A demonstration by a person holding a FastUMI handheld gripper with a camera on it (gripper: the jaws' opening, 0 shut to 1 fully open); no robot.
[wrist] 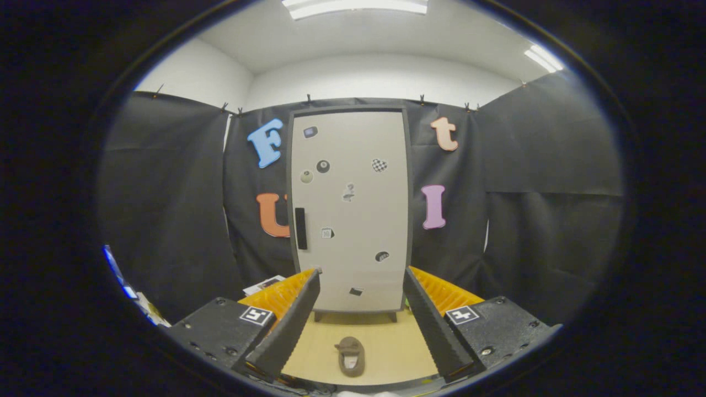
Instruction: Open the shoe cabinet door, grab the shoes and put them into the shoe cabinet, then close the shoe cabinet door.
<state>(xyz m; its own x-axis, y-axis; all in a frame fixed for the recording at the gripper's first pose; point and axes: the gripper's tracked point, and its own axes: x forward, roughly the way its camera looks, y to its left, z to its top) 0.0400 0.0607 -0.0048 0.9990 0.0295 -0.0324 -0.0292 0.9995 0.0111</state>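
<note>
While the shoe cabinet (350,209) stands shut against the booth wall beyond the fingers, the gripper (361,309) hangs with jaws apart, holding nothing. One shoe (351,356) lies on the floor between them. Opening likely means reaching the dark handle (300,228) at the door's left edge squarely.

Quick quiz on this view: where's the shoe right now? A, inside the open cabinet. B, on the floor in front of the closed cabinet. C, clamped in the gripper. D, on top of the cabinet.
B: the shoe lies on the floor between the open gripper fingers, apart from both, and the cabinet door beyond is closed.
</note>
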